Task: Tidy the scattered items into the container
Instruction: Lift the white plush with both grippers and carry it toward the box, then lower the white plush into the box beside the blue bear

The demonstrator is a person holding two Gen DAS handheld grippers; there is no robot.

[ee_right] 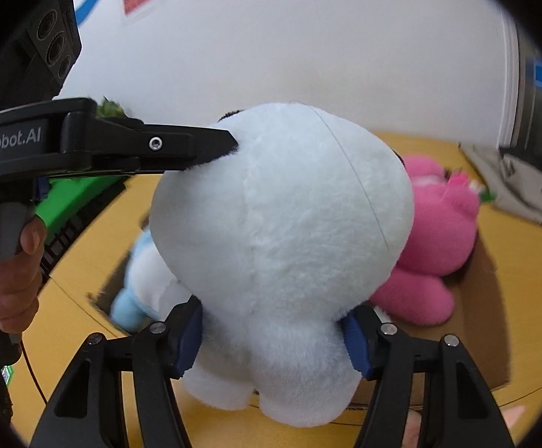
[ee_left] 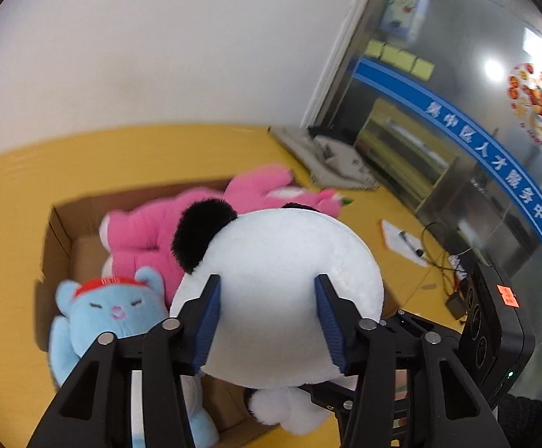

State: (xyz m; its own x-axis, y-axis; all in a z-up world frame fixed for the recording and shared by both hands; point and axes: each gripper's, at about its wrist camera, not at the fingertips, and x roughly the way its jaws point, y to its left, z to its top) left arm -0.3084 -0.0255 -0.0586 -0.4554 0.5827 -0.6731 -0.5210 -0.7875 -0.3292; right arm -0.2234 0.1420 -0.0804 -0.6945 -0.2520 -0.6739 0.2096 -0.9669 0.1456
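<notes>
Panda plush (ee_left: 278,291) held aloft by both claws, directly above open cardboard box (ee_left: 62,231) on yellow table (ee_left: 17,186).
Left gripper (ee_left: 267,321) pads clamp big white head; right gripper (ee_right: 274,339) pads squeeze body below head.
Plush long axis upright, head up.
Box below already holds pink plush (ee_left: 148,231) and blue bear plush (ee_left: 110,310); free spot lies under panda, near side.
Next move, likely: straight down.

Office, service-centre look: glass partition (ee_left: 495,119) with blue lettered band (ee_left: 487,156), sticky notes (ee_left: 401,56), round sticker (ee_left: 538,106); yellow desk (ee_left: 121,160) with notepad and pen (ee_left: 403,240), cables (ee_left: 442,265), white wall (ee_left: 159,37).
</notes>
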